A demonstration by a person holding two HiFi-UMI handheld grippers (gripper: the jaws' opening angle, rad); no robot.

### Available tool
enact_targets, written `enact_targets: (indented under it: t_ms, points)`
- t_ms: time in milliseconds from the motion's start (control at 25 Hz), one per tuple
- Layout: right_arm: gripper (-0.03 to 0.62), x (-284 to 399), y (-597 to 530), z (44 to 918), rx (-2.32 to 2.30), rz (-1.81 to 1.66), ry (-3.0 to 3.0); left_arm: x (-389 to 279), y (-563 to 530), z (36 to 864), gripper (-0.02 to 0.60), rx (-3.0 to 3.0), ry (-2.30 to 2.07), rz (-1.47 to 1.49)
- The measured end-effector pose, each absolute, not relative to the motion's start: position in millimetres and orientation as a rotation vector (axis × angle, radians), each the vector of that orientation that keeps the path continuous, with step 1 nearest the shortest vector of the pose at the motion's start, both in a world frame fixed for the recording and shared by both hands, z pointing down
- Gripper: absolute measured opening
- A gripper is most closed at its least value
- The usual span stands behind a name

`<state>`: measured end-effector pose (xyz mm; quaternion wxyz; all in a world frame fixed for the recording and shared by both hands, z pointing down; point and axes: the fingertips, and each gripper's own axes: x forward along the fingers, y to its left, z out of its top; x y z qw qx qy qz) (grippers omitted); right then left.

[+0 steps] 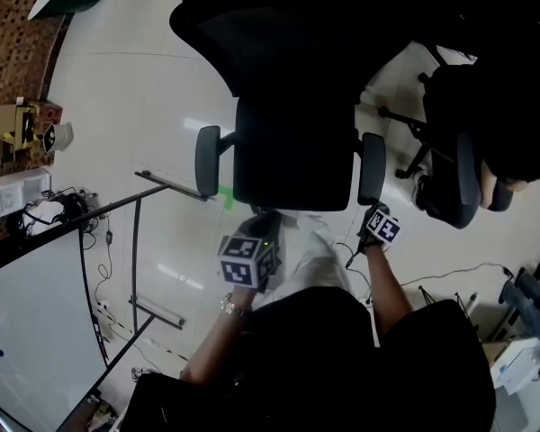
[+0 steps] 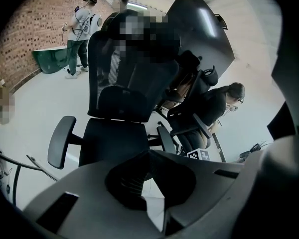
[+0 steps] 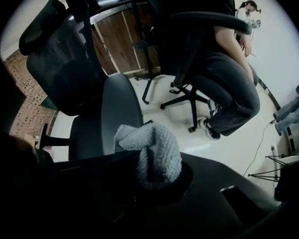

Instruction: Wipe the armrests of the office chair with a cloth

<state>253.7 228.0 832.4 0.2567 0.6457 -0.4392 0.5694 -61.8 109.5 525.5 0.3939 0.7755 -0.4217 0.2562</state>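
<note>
one office chair (image 1: 292, 151) has two armrests (image 1: 207, 160). the right gripper (image 3: 148, 169) clamps one grey cloth (image 3: 154, 146); the left gripper (image 2: 148, 158) is closed, empty.

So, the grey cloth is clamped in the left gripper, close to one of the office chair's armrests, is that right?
Not quite: the grey cloth is clamped in the right gripper, not the left. The right gripper view shows it bunched between the jaws, close to the armrest. The left gripper holds nothing.
</note>
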Motion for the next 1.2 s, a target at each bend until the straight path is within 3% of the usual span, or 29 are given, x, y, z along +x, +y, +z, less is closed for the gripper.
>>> enact_targets:
  t_ms: [200, 480, 840, 1200]
  points:
    - [0.020, 143, 204, 804, 1.358, 1.480, -1.532, -62, 104, 520, -0.005, 1.985, -1.102, 0.609]
    - [0.020, 22, 97, 660, 1.161, 1.228, -1.945, -71, 81, 480, -0.005, 2.075, -1.142, 0.525]
    - [0.018, -43, 34, 493, 1.211, 1.064, -2.194, -116, 47, 419, -0.005, 2.167, -1.255, 0.391]
    - [0.018, -87, 72, 468, 1.129, 0.957, -2.164, -131, 49, 394, -0.005, 2.236, -1.239, 0.367]
